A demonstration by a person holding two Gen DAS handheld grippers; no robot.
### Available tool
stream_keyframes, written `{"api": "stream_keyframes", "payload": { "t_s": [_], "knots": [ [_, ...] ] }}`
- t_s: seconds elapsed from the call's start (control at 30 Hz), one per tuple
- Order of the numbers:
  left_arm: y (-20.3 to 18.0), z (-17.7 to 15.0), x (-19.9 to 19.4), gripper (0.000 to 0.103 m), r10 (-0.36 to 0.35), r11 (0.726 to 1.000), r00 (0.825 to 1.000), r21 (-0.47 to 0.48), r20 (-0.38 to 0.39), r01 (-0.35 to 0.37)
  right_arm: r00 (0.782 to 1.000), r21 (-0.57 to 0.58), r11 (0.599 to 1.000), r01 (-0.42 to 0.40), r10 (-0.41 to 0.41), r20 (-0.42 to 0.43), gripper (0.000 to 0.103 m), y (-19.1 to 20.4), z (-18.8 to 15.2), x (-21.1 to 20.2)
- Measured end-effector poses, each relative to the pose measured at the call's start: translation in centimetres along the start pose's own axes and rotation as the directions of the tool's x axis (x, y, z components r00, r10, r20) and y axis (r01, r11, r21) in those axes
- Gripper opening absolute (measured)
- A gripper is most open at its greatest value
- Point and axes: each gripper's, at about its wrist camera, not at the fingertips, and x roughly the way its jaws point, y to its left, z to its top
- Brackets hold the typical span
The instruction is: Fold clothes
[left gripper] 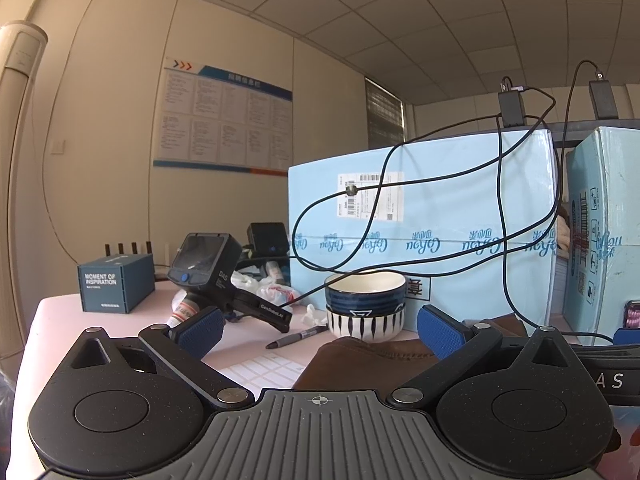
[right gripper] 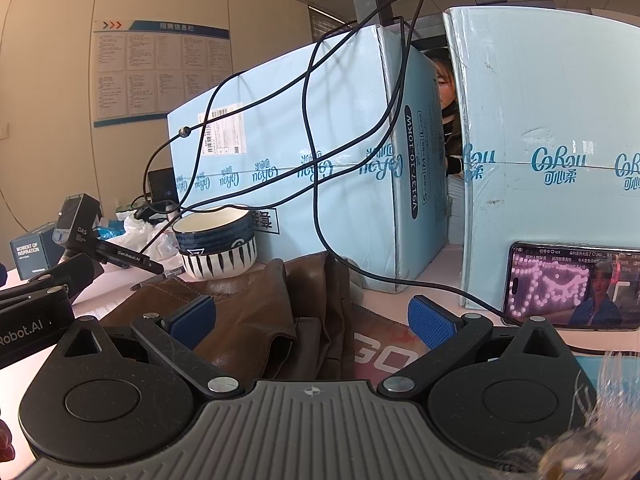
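both the left gripper (left gripper: 320, 334) and right gripper (right gripper: 312, 318) gape wide above the crumpled brown garment (right gripper: 256, 300).

Brown garment (right gripper: 256, 312), lt-blue boxes (right gripper: 304, 168), navy/white striped bowls (right gripper: 218, 244), pink table (left gripper: 60, 320)

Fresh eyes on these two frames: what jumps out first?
The two big light-blue boxes walling off the back of the table, with black cables looping down their fronts. In front of them sit stacked striped bowls, and a brown garment lies crumpled just ahead of the open right gripper. A lit phone leans against the right box.
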Motion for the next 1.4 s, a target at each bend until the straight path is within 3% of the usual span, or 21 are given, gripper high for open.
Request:
{"api": "stream_keyframes", "payload": {
  "t_s": [1.4],
  "knots": [
    [0.03, -0.05, 0.04, 0.103, -0.013, 1.0, 1.0, -0.001, 0.003, 0.013, 1.0, 0.01, 1.0, -0.004, 0.004, -0.006, 0.103, -0.12, -0.03, 0.05]
  ]
}}
